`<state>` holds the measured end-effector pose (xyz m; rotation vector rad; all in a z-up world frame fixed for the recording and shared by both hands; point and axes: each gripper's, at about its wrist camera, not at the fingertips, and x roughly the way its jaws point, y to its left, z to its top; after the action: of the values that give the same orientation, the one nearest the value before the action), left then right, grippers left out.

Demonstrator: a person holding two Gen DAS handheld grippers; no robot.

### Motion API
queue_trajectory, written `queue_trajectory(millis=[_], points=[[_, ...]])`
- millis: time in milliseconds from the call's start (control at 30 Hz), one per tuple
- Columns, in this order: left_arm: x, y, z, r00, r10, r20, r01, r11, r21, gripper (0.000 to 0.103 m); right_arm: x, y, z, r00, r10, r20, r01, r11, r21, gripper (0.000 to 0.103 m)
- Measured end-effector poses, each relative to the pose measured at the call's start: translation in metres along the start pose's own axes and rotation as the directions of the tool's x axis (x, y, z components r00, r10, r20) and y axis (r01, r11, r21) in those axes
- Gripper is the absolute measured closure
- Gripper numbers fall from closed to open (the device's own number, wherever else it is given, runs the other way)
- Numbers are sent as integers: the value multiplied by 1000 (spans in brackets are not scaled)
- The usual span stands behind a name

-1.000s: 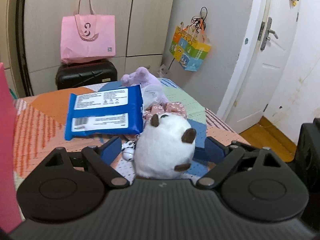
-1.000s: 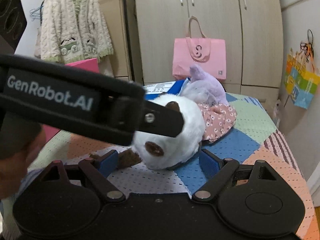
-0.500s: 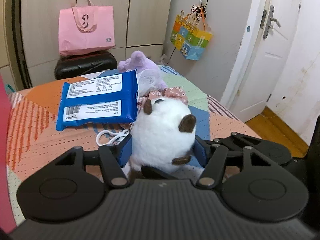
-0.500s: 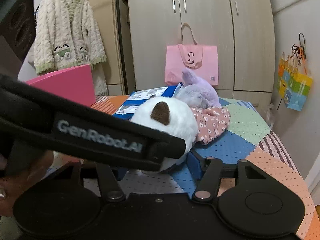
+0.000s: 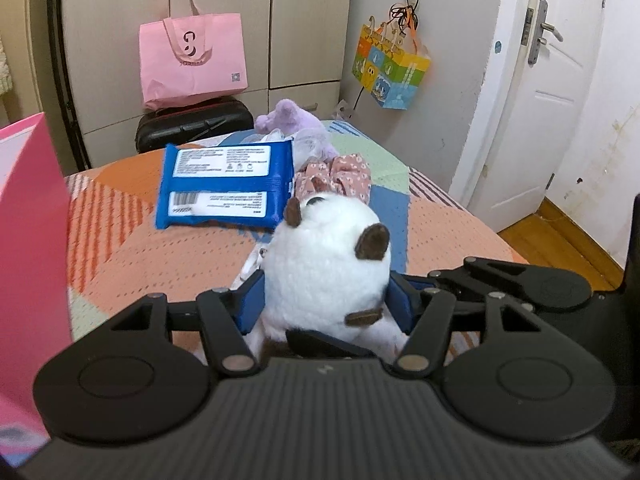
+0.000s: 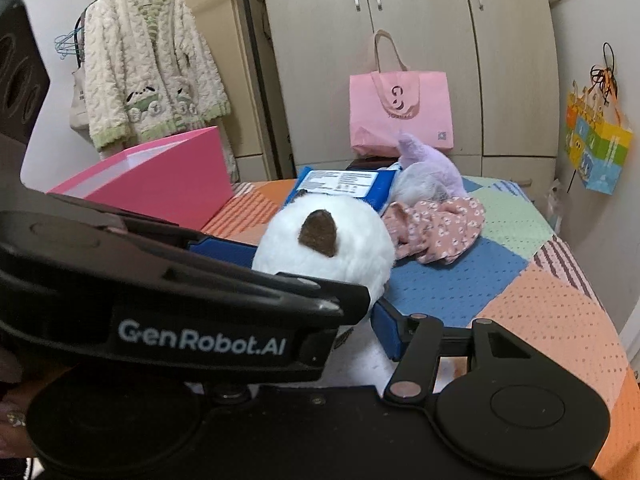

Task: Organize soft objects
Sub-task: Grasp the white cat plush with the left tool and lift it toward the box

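Note:
A round white plush toy (image 5: 328, 264) with brown ears is held just above the patchwork bed cover (image 5: 160, 256). My left gripper (image 5: 328, 306) is shut on it, its blue pads pressed into the toy's two sides. My right gripper (image 6: 320, 308) is shut on the same toy (image 6: 320, 248) from another side. Its right pad (image 6: 384, 328) touches the fur, and its left finger is hidden behind the left gripper's black body. Further back on the bed lie a purple plush (image 5: 292, 124) and a floral pink cloth (image 5: 340, 176).
A blue wipes pack (image 5: 226, 184) lies behind the toy. An open pink box (image 6: 160, 176) stands at the bed's left side. A pink tote (image 5: 192, 60) sits on a black suitcase (image 5: 192, 124) by the wardrobe. A fluffy cardigan (image 6: 152, 72) hangs at the left. The bed edge drops off on the right.
Both grippers went from wide open around the white plush to shut on it. They then carried it slightly up and back from the wipes pack.

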<state>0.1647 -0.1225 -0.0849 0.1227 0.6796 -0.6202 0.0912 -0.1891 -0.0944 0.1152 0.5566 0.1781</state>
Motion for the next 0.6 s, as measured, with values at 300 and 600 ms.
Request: queue_trajectory(millis=[300, 600], points=[[-46, 11, -4, 1000, -17, 1, 17, 998, -53, 42, -33, 33, 14, 999, 32, -14, -33, 999, -34, 40], [-86, 15, -3, 1000, -9, 11, 10, 998, -69, 42, -57, 64, 27, 999, 37, 2, -37, 994, -106, 40]])
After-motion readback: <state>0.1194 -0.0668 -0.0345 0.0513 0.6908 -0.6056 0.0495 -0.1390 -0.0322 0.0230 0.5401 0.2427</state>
